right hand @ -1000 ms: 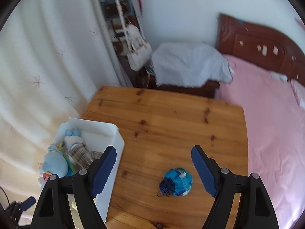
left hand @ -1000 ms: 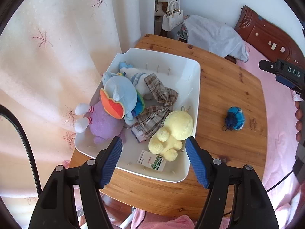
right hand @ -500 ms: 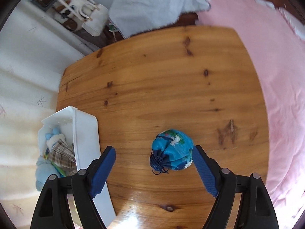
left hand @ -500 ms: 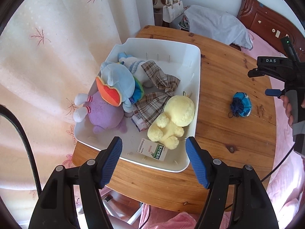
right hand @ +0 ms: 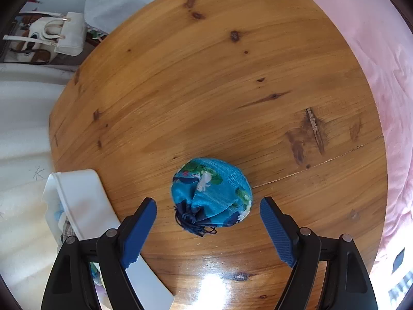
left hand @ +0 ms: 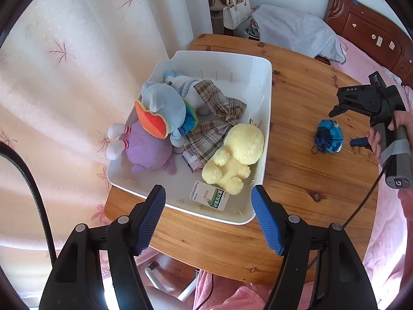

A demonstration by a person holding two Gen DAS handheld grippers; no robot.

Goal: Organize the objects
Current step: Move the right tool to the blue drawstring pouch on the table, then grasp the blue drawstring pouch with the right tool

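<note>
A blue patterned drawstring pouch (right hand: 211, 196) lies on the round wooden table (right hand: 206, 77), also seen in the left wrist view (left hand: 329, 135). My right gripper (right hand: 207, 219) is open, pointing down, its fingers either side of the pouch just above it. A white bin (left hand: 260, 64) on the table's left holds a yellow plush (left hand: 237, 155), a purple plush (left hand: 147, 149), a blue plush (left hand: 165, 106), plaid cloth (left hand: 214, 129) and a small carton (left hand: 209, 196). My left gripper (left hand: 209, 209) is open and empty over the bin's near edge.
A curtain (left hand: 77, 77) hangs left of the table. A pink bed (right hand: 382, 51) borders its right side. A grey-covered chair (left hand: 296, 31) and a white handbag (left hand: 236, 13) stand behind the table. The bin's edge (right hand: 82, 193) lies left of the right gripper.
My right gripper has tilted downward and lowered over the pouch, which now lies between its fingers. My left gripper has drawn back slightly from the bin.
</note>
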